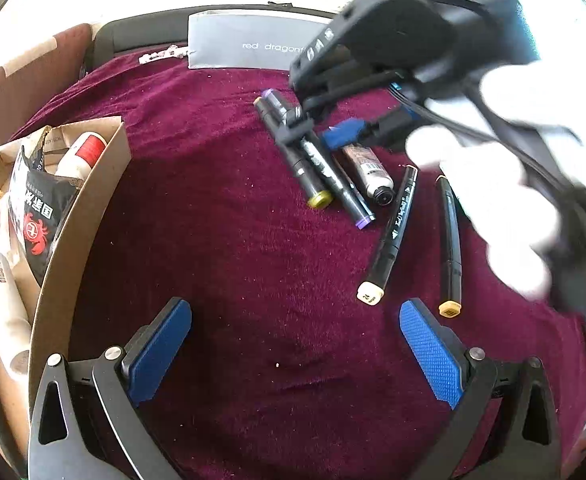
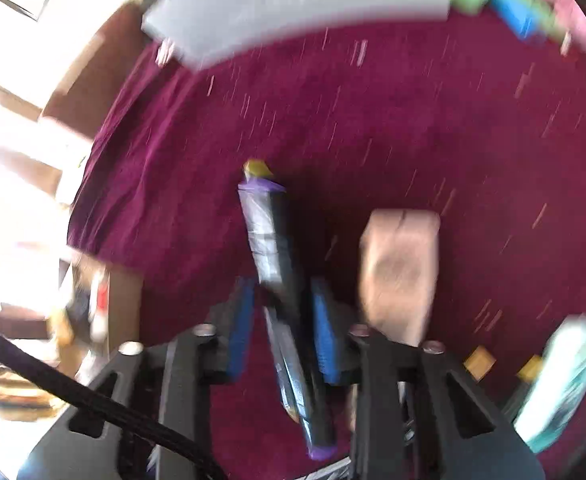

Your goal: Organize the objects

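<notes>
Several black markers lie on the maroon cloth (image 1: 213,200). My right gripper (image 1: 317,132), held by a white-gloved hand (image 1: 493,184), reaches down over two that lie side by side: a purple-capped marker (image 1: 337,180) and an olive-capped marker (image 1: 303,164). In the blurred right wrist view both sit between the blue pads (image 2: 243,320) of the right gripper (image 2: 283,312), which look closed against the purple-capped marker (image 2: 271,240). A tan tube (image 1: 369,168) lies just right of them. My left gripper (image 1: 297,344) hangs open over bare cloth, holding nothing.
A cardboard box (image 1: 85,216) on the left holds a black packet (image 1: 33,208) and white bottles. Two more markers (image 1: 393,232) (image 1: 451,240) lie at the right. A grey shoebox (image 1: 245,44) stands at the back. A teal packet (image 2: 565,380) lies near the right gripper.
</notes>
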{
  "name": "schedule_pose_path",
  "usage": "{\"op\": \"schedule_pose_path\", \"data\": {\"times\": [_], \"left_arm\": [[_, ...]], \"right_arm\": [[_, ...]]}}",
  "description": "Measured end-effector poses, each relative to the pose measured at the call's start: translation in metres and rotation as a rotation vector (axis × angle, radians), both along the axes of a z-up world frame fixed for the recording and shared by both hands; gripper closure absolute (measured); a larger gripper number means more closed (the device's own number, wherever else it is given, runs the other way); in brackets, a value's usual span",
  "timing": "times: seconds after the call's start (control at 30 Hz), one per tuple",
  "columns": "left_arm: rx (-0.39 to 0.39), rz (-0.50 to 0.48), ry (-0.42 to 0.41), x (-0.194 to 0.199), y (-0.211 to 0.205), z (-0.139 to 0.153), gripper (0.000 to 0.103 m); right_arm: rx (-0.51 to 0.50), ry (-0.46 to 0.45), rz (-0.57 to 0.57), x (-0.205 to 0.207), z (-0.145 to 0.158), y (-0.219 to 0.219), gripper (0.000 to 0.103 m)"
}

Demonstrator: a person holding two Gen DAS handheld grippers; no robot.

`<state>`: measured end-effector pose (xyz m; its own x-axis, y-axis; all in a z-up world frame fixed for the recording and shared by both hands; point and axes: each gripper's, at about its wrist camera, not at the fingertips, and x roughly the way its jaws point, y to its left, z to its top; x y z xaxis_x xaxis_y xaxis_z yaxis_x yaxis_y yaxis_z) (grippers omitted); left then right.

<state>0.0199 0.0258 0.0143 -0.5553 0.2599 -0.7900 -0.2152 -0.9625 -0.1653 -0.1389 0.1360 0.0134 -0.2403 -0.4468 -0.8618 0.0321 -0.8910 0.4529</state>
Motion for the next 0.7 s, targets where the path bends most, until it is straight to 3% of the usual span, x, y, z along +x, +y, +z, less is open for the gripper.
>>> {"op": "schedule_pose_path", "data": {"times": [0.13,0.23,0.4,0.57,0.7], "left_arm": [[0.021,0.001,0.002,0.001,-0.003,0.0,0.002],[0.029,0.001,0.002,0.002,-0.004,0.0,0.002],[0.009,-0.03,-0.014,0.0,-0.003,-0.001,0.002],[0.052,-0.039,-0.027,0.003,-0.011,0.006,0.002],[0.055,-0.009,0.011,-0.002,-0.016,0.024,0.002]], "right_arm": [[-0.055,-0.089,0.143,0.032,-0.003,-0.011,0.084],[-0.01,-0.07,0.2,0.064,0.004,-0.011,0.084],[0.169,0.164,0.097,0.117,0.041,0.021,0.081],[0.103,0.288,-0.069,0.158,0.056,0.071,0.075],[0.065,0.386,-0.19,0.175,0.045,0.093,0.072]]}}
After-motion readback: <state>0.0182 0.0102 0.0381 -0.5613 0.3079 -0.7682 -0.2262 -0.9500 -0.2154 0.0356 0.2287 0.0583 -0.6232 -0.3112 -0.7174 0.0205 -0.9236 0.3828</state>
